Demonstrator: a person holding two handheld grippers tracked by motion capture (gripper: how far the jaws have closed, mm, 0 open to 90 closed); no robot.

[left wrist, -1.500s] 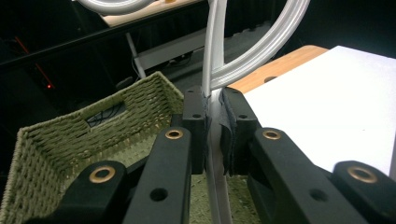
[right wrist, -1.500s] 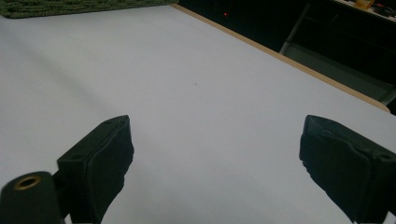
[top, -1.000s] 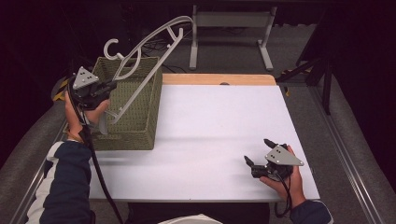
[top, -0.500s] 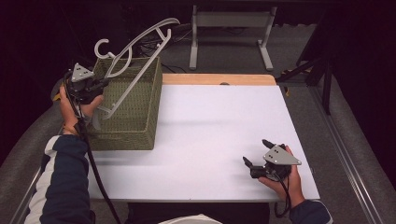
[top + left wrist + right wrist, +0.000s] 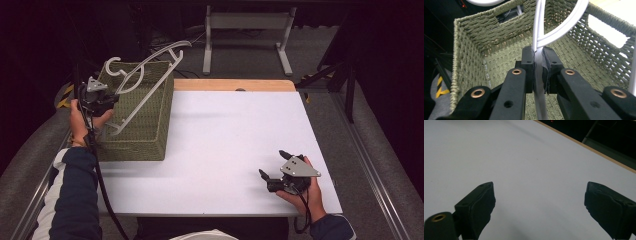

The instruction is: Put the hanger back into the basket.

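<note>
A white plastic hanger (image 5: 144,95) leans tilted over a green woven basket (image 5: 145,137) at the table's left side, its hook up and its lower end inside the basket. My left gripper (image 5: 111,98) is shut on the hanger near the basket's left rim. In the left gripper view the pads clamp the hanger's thin white bar (image 5: 538,53) above the basket's floor (image 5: 499,60). My right gripper (image 5: 272,164) rests low on the white table near the front right, open, with nothing between its jaws (image 5: 539,202).
The white table top (image 5: 235,125) stretches between the basket and the right hand, with a wooden strip (image 5: 230,85) along its far edge. A metal stand (image 5: 247,35) sits on the floor behind. Grey rails run along both sides.
My left hand has moved left and down with the hanger, and the hanger now sits lower, tilted into the basket. The right gripper has stayed put.
</note>
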